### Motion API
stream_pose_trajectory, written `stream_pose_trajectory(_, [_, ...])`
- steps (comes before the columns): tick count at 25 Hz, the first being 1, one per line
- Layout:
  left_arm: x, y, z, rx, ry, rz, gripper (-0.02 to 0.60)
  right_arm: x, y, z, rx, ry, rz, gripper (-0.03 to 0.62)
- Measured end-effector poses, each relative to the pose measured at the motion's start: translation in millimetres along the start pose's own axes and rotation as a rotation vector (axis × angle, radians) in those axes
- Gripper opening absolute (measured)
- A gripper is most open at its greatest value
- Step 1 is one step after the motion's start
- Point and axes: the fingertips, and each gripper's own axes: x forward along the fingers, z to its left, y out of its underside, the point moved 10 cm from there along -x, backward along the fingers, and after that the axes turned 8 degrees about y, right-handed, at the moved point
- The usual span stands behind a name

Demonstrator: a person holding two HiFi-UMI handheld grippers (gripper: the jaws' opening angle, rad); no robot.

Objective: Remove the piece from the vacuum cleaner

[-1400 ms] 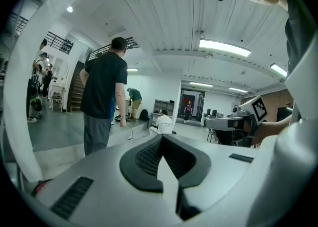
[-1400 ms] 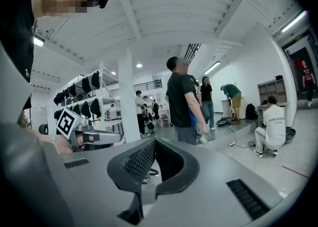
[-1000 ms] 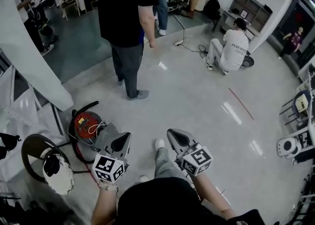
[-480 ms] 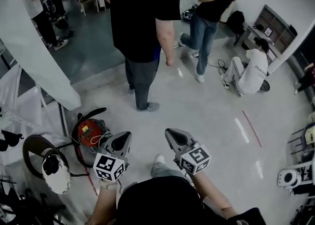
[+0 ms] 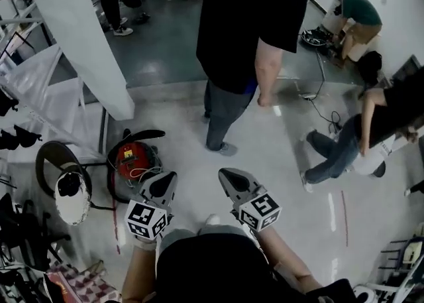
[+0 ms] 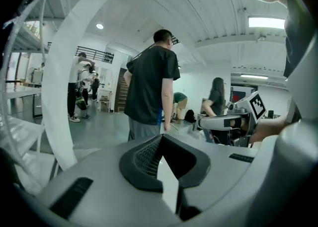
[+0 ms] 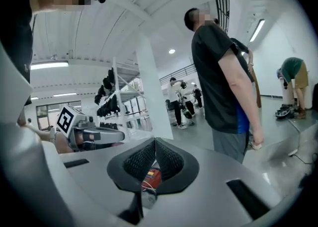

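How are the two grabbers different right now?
The left gripper hangs beside the red vacuum cleaner; the right gripper hangs over bare floor. Under the right gripper's jaw tips the vacuum cleaner shows; under the left gripper's, only pale floor. Both are shut, holding nothing.

Vacuum [image 5: 134, 160]: round red canister, dark base, upright on floor [image 5: 265, 156], lower left in head view. Small yellow label on top. Black hose [image 5: 142, 135] arcs round far side, then runs down left flank. White cord [image 5: 137, 173] lies in loose loops on near top edge. Removable piece: cannot tell which.
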Motion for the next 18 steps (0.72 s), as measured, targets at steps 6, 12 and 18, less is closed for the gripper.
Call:
stream_pose_trajectory(6, [-28, 13, 21, -0.055, -0.177, 0.011, 0.017, 56, -5, 1, -0.033, -0.152, 0.047, 0.028])
stream_pose_trajectory(12, [-82, 40, 57, -0.152, -0.338, 0.014, 0.017, 123, 1, 39, -0.066, -0.285, 0.126, 0.028])
stream_pose_trajectory(18, [-133, 71, 93, -0.222, -0.421, 0.048, 0.017, 184, 17, 88, -0.131, -0.375, 0.217, 0.028])
